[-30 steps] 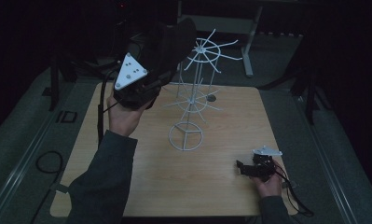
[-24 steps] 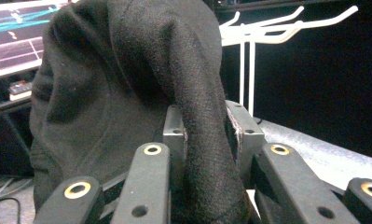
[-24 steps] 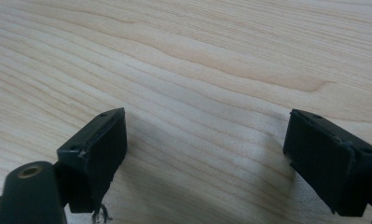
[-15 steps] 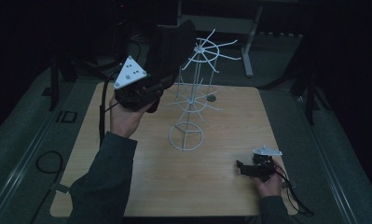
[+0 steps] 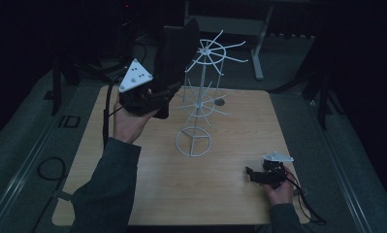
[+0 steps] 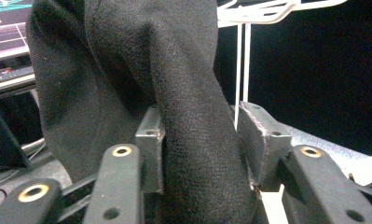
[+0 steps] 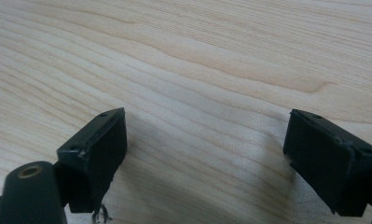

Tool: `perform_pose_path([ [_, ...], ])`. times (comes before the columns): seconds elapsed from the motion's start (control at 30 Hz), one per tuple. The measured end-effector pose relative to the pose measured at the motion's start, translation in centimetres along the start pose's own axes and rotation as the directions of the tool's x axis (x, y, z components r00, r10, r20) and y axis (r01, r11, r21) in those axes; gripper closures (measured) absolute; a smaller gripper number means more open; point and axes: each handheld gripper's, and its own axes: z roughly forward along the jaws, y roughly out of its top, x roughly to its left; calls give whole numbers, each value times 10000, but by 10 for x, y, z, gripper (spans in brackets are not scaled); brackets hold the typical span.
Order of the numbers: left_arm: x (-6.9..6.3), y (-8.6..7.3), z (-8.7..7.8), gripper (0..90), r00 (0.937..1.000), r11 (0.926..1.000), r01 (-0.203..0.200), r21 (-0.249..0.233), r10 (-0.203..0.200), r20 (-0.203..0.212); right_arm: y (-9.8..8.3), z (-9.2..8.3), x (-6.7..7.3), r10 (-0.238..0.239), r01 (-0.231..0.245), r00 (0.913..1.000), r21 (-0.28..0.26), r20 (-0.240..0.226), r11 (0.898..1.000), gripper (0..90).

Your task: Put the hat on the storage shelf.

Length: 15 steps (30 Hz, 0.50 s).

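Fingers (image 6: 148, 149) of the left gripper (image 6: 200, 154) stand partly apart with a black sock (image 6: 174, 93) running up between them — the jaws have just been opening. The left pad lies against the cloth and the right pad sits just beside it; whether either one presses is hard to read in this dim close view, so the grip looks let go rather than firm. The sock's long axis runs upward from the jaws, toe end high, cuff end down between the pads and below them. In the high view the left gripper (image 5: 150, 94) is raised over the far left part of the table (image 5: 133, 194), and the sock (image 5: 176, 53) rises from it up to the top spokes of a white wire rack (image 5: 201, 92) that stands mid-table on a ring base. It appears to hang from one of the top arms, though the dark cloth against the dark room hides the exact contact. The left hand is plainly the nearer one — the rack is just beside it, toward the table's centre. The right gripper (image 5: 264, 174) rests low on the near right corner, well apart from rack and sock. Its jaws (image 7: 207, 158) are spread wide over bare wood, nothing between them. Judged next: draw the left gripper back and down, off the sock, without tugging it from the rack.
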Motion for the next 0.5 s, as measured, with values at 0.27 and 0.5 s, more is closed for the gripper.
perform_pose_path([
  [0.27, 0, 2, -4, 480, 9998, 9999, 58, -157, -61, -198, 0, 0, 0, 0, 0, 10000, -4, 2, 10000, 133],
  [0.5, 3, 3, -10, 462, 9996, 9993, 264, -248, -267, -126, 0, 0, 0, 4, -4, 10000, -2, 4, 10000, 133],
])
